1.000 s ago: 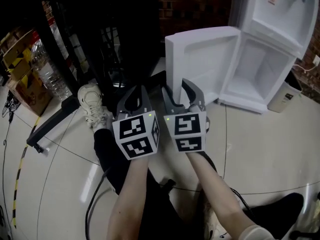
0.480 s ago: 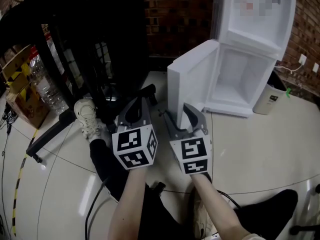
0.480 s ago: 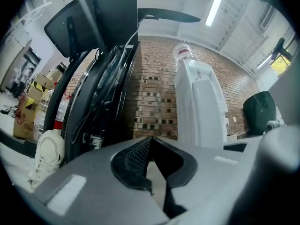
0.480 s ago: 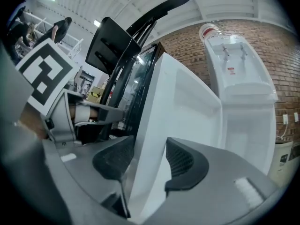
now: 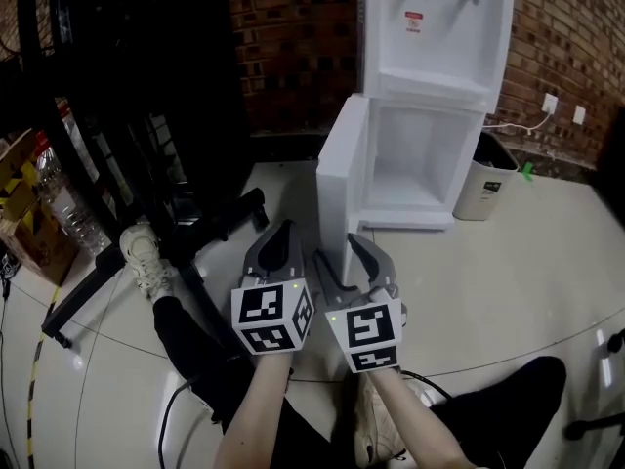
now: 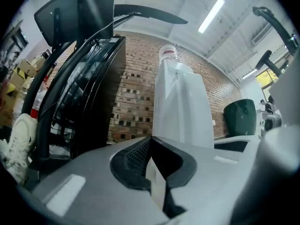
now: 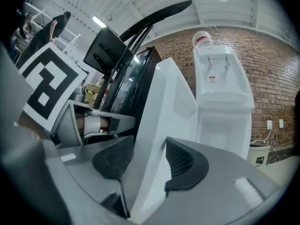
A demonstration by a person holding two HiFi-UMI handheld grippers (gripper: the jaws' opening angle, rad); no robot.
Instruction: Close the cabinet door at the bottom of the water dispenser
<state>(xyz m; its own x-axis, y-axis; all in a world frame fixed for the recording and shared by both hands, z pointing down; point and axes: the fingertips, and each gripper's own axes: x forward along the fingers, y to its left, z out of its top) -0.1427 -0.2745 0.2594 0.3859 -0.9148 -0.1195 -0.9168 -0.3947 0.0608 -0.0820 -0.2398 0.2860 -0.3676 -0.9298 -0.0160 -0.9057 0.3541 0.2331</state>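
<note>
door open, standing out from the dispenser base

the door (image 5: 337, 164) juts edge-on toward me from the far dispenser (image 5: 435, 27). my right hand-held gripper (image 5: 344, 252) is wide, its jaws just been opening, and the door's near edge sits between them. i judge it loose, placed to push. the left hand-held gripper (image 5: 281, 231) is closed on nothing, kept aside at the left.

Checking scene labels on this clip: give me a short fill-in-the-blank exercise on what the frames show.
The cabinet door at the bottom of the water dispenser stands ____.
The left gripper has its jaws ____.
In the head view, the small white bin stands on the dispenser's ____ side.
Missing words: open; shut; right.
</note>
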